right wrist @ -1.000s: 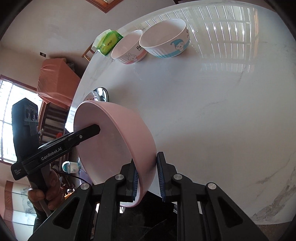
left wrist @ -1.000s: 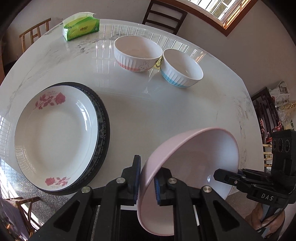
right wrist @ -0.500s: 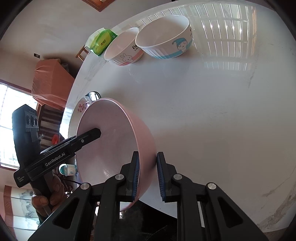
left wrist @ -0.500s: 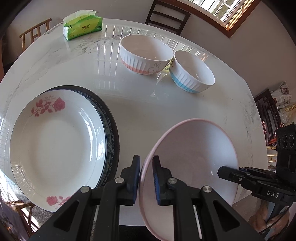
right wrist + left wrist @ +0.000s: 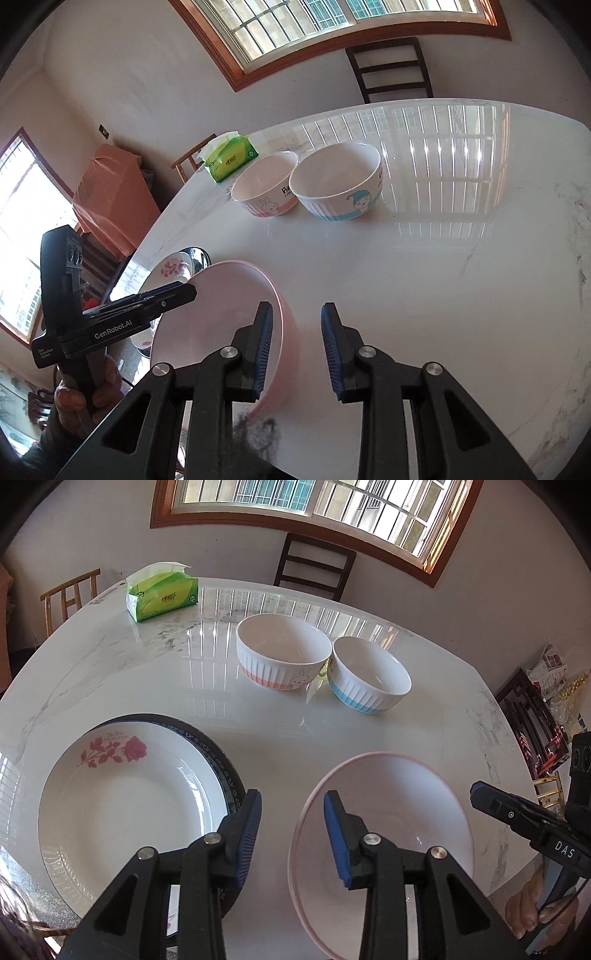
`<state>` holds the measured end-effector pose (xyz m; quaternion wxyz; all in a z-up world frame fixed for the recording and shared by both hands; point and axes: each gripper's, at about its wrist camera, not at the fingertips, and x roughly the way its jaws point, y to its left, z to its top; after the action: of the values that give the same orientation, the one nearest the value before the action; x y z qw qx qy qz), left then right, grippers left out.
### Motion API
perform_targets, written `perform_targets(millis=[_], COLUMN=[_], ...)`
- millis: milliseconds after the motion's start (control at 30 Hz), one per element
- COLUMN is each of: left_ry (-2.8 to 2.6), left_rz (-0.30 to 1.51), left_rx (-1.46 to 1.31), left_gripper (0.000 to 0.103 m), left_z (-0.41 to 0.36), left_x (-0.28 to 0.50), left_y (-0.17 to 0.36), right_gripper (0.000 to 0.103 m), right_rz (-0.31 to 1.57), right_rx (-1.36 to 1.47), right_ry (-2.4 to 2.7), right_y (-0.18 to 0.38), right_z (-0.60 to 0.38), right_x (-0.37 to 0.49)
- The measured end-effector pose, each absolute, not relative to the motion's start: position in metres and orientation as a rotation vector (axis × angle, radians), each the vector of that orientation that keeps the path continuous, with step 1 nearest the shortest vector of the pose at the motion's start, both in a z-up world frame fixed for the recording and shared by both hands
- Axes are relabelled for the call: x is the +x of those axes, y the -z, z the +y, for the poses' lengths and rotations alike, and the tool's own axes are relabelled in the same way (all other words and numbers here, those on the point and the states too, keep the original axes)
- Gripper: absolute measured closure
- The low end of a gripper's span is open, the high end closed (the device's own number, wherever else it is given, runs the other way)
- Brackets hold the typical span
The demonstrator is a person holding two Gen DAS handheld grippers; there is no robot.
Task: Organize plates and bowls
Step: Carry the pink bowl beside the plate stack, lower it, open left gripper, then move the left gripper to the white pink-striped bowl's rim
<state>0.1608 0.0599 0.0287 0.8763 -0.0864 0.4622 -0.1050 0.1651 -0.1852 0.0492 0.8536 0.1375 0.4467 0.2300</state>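
1. Your left gripper (image 5: pixel 291 829) has its jaws wide apart and grips nothing; the pink bowl's (image 5: pixel 391 834) rim stands between them.
2. Your right gripper (image 5: pixel 297 345) is also wide apart and holds nothing, with the rim between its pads.
3. The pink bowl sits on the table (image 5: pixel 332 734) near its front edge.
4. Done, I judge: the rose plate (image 5: pixel 122 801) lies stacked on the dark plate (image 5: pixel 225 771).
5. Left: the bunny bowl (image 5: pixel 282 653), the blue bowl (image 5: pixel 369 675) and the pink bowl stand separate, not nested.
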Motion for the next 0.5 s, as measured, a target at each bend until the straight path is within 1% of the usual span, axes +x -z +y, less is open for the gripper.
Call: perform_targets(millis=[133, 233, 400, 500], left_ry=[0.204, 0.192, 0.178, 0.168], left_rz=[0.966, 0.968, 0.992, 0.996], left_rx=[-0.159, -0.171, -0.22, -0.218], left_gripper=[0.062, 0.061, 0.06, 0.06], left_z=[0.064, 0.069, 0.082, 0.085], left_x=[0.163, 0.172, 0.199, 0.218], left_y=[-0.038, -0.048, -0.064, -0.069], right_gripper=[0.076, 0.076, 0.076, 0.076], right_rz=[0.974, 1.018, 1.108, 1.166], right_rx=[0.321, 0.4, 0.482, 0.532], right_ry=[-0.536, -0.611, -0.635, -0.621], right_y=[-0.059, -0.072, -0.091, -0.091], right_z=[-0.182, -0.175, -0.158, -0.146], right_x=[0.171, 0.183, 0.22, 0.246])
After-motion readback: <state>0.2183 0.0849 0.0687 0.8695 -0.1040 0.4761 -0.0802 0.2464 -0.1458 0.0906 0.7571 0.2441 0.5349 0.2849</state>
